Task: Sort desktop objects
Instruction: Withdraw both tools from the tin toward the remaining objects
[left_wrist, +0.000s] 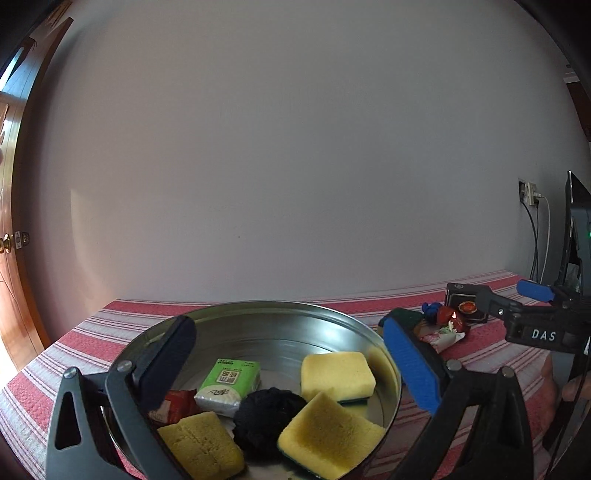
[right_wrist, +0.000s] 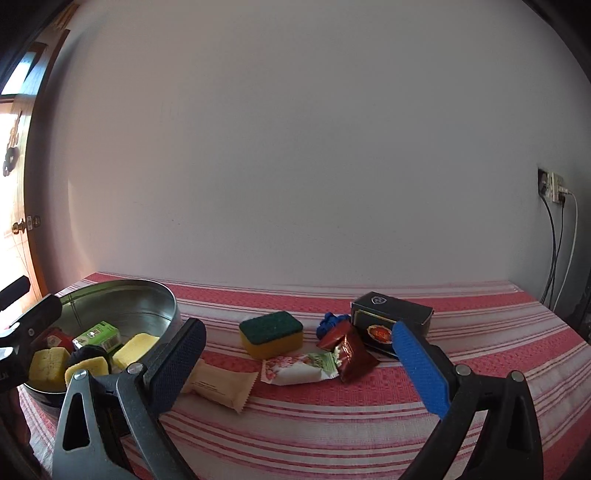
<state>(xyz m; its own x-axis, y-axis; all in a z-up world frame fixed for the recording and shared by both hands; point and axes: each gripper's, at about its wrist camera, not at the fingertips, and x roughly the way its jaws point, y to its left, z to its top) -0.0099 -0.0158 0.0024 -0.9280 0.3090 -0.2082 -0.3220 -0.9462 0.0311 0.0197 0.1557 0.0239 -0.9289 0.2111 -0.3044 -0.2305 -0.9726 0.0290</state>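
Left gripper (left_wrist: 291, 369) spread wide over metal pan (left_wrist: 266, 314), empty. Right gripper (right_wrist: 299, 365) spread, empty, above beige wrapper (right_wrist: 225, 386); bare striped cloth (right_wrist: 332, 435) near edge.

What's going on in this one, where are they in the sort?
A person with a gripper in each hand is sorting table clutter into a metal basin. The basin already holds three yellow sponges, a green tissue pack, a black scrubber and a red packet. The left gripper hangs open over it, holding nothing. The right gripper is open above what remains on the striped cloth: a green-topped sponge, snack packets and a dark box.
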